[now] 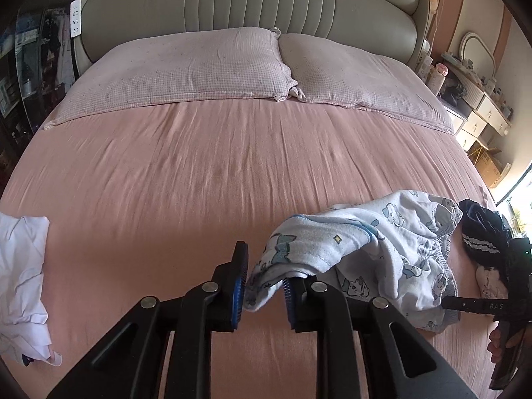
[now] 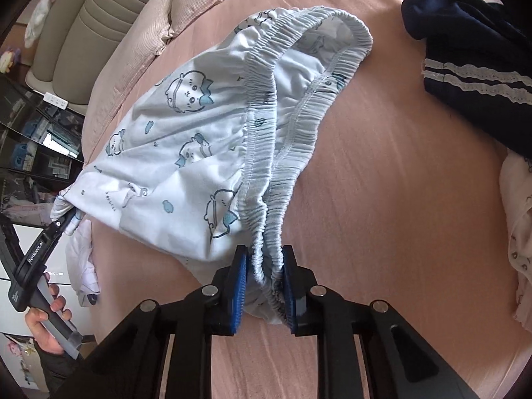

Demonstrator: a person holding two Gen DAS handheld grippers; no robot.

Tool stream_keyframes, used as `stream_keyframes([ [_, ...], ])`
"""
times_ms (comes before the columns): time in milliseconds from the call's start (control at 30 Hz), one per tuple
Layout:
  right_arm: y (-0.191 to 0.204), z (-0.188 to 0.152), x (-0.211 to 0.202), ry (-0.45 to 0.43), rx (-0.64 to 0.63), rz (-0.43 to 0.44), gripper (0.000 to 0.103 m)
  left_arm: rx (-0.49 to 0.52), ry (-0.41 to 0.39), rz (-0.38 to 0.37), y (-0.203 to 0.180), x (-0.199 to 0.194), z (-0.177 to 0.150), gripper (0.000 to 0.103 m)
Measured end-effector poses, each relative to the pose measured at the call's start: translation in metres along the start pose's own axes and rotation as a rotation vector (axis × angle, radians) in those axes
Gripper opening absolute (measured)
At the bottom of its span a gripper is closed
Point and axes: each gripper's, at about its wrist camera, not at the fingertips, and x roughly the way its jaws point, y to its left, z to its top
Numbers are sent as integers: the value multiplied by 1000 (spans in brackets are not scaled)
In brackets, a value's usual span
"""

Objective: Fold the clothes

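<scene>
We hold a pair of printed shorts [image 2: 186, 153] between our two claws, stretched low over the pink bed sheet [image 2: 382, 199]. The cloth is soft white cotton knit, printed with small blue-and-grey cartoon animals, and its pale blue waistband is gathered into tight elastic ruffles that form two open loops. The right claw [image 2: 264, 286] is closed on a bunched stretch of that waistband, the ruffled fabric squeezed between its ribbed blue pads. Across the garment, to the left of this claw, the left claw [image 1: 262, 286] has the opposite end of the shorts between its pads, one corner of cloth draped over its right finger; the jaws stand somewhat apart around the fabric, and the right wrist view shows its tip pinching that corner taut. Its black handle carries white lettering reading "GenRobot.AI", and a hand [image 2: 46, 326] grips it.

Beyond the right claw and to its right lies a dark navy garment [image 2: 472, 53] trimmed with two white lace-like stripes, and a cream ruffled piece [image 2: 518, 219] at the right edge. Left of the left claw sits a crumpled white garment [image 1: 23, 279]. Far ahead are two checked, crinkled pillows [image 1: 186, 66] against a padded, channel-stitched grey headboard [image 1: 252, 3].
</scene>
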Motion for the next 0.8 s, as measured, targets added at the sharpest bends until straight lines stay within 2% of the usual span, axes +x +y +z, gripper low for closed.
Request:
stream_keyframes([
  [33, 1, -2, -1, 4, 16, 29, 18, 5, -4, 1, 0, -1, -1, 43],
  [67, 3, -4, -3, 4, 27, 44, 18, 5, -6, 21, 1, -1, -2, 75],
  [100, 6, -5, -5, 3, 23, 45, 18, 4, -17, 35, 2, -3, -2, 98],
  [133, 10, -6, -7, 2, 6, 37, 18, -7, -34, 21, 4, -6, -2, 102],
  [200, 16, -6, -9, 0, -9, 17, 18, -32, -70, -13, 8, -13, -3, 102],
  [267, 21, -6, -10, -3, -9, 2, 18, -43, -77, -12, 9, -16, -1, 102],
  [400, 22, -5, -15, -20, 35, 37, 18, -63, -89, -8, 10, -22, 1, 102],
  [533, 24, -5, -20, -29, 69, 113, 18, -16, -105, 6, -3, -26, -2, 102],
  [800, 37, -5, -24, -28, 80, 201, 18, 122, -107, -65, -42, -22, -15, 103],
])
